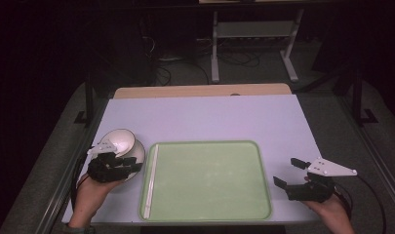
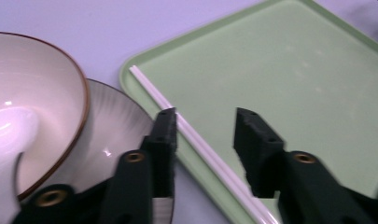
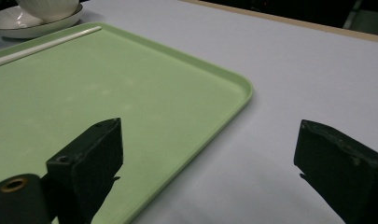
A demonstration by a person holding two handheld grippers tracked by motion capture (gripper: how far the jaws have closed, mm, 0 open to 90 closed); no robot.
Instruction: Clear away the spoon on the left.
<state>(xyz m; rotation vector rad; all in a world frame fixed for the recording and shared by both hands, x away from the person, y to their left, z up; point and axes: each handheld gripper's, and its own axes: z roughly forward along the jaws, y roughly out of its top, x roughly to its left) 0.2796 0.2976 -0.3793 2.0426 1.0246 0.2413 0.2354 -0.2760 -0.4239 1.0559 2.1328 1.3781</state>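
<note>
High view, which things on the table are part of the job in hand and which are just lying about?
In the job:
- bowl, sitting in the plate
- left claw, over the plate's edge, nothing between its jaws
- chopsticks, along the green tray's left edge

Lying about:
- right claw, open, off the tray's right side
- metal stand on the floor beyond the table

Dark room: grey carpeted floor (image 1: 263, 68); pale surface (image 1: 209, 117) with wooden far edge; white metal frame (image 1: 253, 34) and cables (image 1: 234, 58) beyond.
</note>
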